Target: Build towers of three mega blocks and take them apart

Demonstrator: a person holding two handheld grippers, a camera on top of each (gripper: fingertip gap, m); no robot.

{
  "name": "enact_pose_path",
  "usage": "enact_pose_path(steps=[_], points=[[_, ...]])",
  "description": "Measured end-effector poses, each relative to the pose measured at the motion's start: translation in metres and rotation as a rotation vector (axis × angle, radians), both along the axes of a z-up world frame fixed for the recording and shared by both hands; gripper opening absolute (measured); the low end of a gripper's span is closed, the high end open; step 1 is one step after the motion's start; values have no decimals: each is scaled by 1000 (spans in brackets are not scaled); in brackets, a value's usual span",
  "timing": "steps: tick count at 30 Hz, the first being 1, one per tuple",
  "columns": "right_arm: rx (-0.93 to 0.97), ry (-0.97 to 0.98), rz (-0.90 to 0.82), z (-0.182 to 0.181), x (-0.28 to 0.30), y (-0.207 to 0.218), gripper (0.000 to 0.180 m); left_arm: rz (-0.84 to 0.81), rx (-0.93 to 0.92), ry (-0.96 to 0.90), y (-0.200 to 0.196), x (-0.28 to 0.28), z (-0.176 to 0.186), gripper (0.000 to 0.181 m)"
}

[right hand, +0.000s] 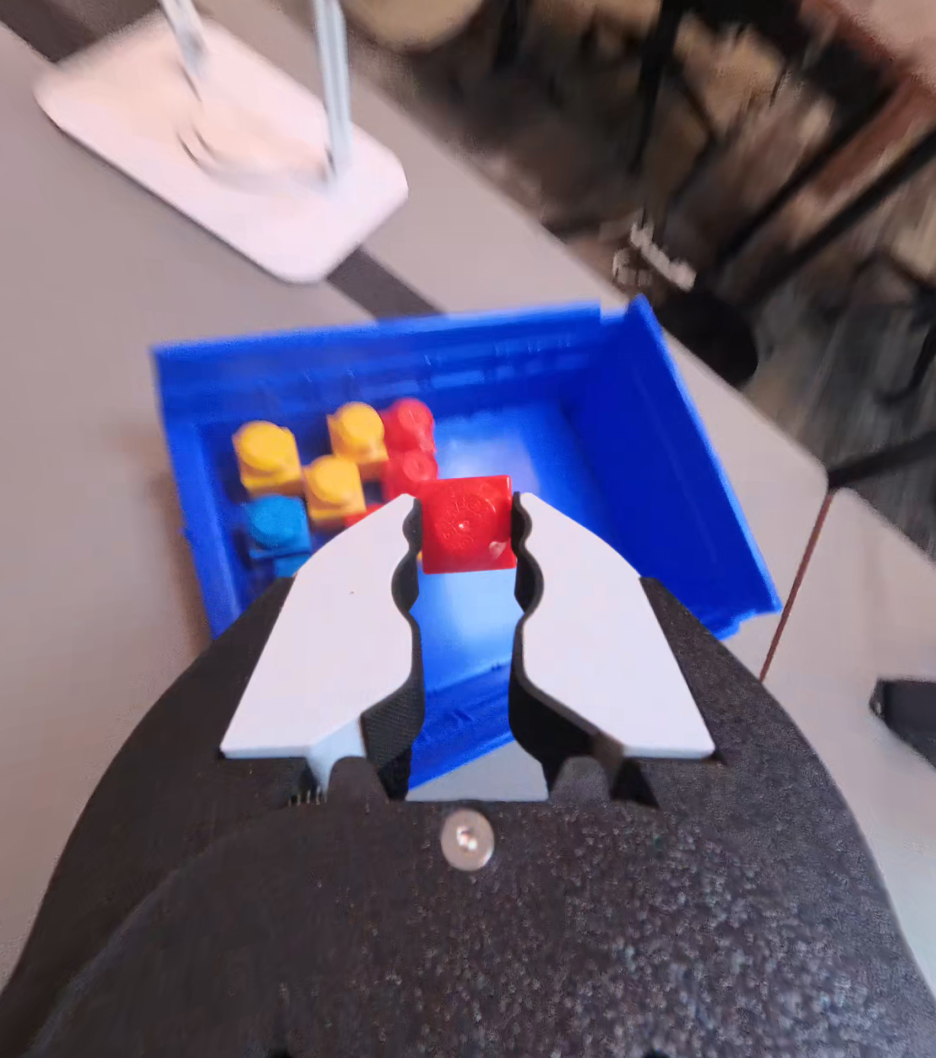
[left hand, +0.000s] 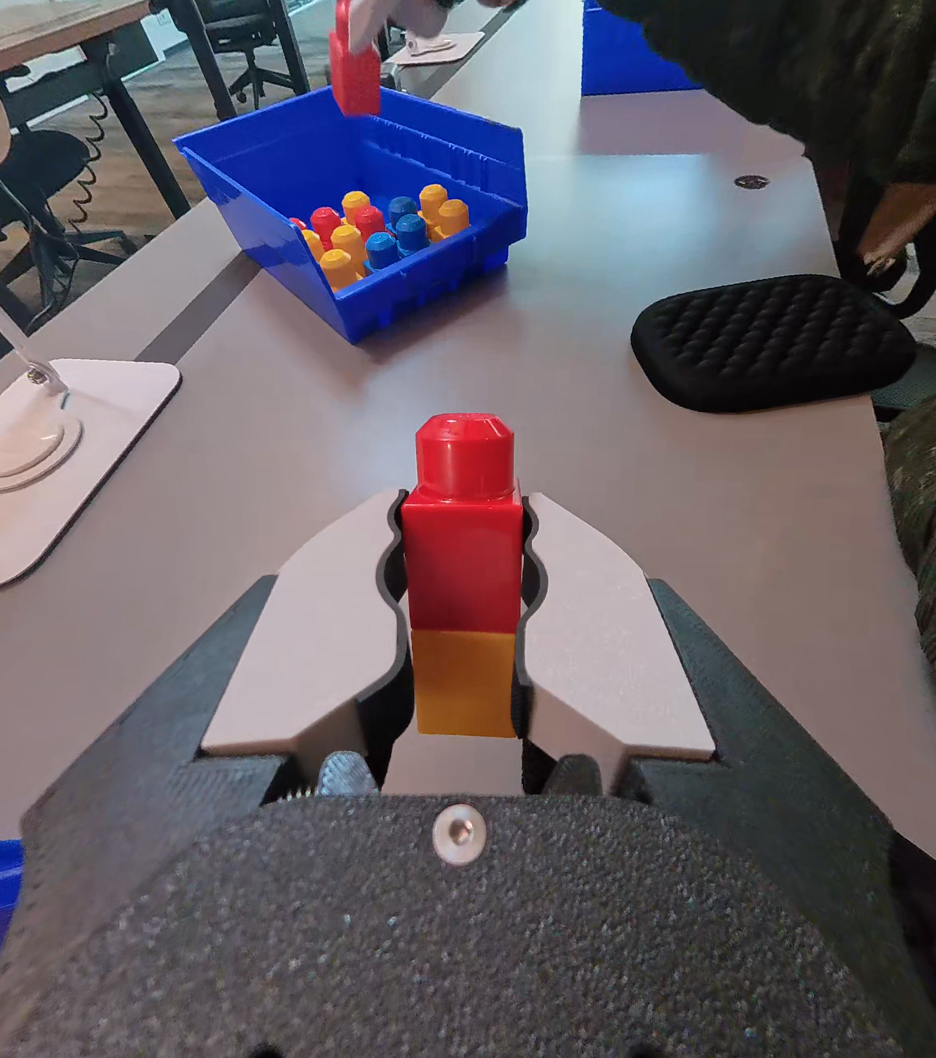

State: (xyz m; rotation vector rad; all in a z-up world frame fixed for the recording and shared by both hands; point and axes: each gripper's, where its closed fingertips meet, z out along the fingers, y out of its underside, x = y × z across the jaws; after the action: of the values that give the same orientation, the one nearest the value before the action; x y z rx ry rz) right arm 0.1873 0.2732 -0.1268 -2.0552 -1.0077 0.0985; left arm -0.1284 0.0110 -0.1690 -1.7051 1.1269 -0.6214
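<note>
Left gripper (left hand: 462, 549) clamping a two-block stack, jaws pressing the flanks of the glossy red plastic mega block (left hand: 462, 549) and of the yellow plastic block (left hand: 464, 684) plugged beneath it, stud pointing forward over the grey tabletop (left hand: 654, 515). Right gripper (right hand: 465, 529) pinching a second red plastic block (right hand: 466, 524) right at the fingertips, hanging above the open blue plastic bin (right hand: 671, 458), where loose red, yellow and blue blocks (right hand: 334, 486) are sitting studs-up. Seen from the left wrist view, that block (left hand: 355, 74) dangling high over the bin's far wall (left hand: 437, 123).

Probably heading toward capping the stack as its third block. Risking a slip: holding only at the very tips, so any twist during pressing could be levering the block out. Risking misalignment too, the stack lying tilted rather than upright, meaning socket and stud needing matching angles. Pressing hard against a held stack could also be popping the red-yellow joint apart. White lamp base (left hand: 24, 458) and black padded rest (left hand: 769, 340) sitting well apart from the action.
</note>
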Motion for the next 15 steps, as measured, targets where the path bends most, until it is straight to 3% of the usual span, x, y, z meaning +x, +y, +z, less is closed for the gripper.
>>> enact_pose_path(steps=[7,15], points=[[-328,-225,-154,-89,25,24,31,-3,-3,5,1,1,-4,36],[-517,-181,-321,-122,21,22,30,-8,3,19,0,2,-6,36]])
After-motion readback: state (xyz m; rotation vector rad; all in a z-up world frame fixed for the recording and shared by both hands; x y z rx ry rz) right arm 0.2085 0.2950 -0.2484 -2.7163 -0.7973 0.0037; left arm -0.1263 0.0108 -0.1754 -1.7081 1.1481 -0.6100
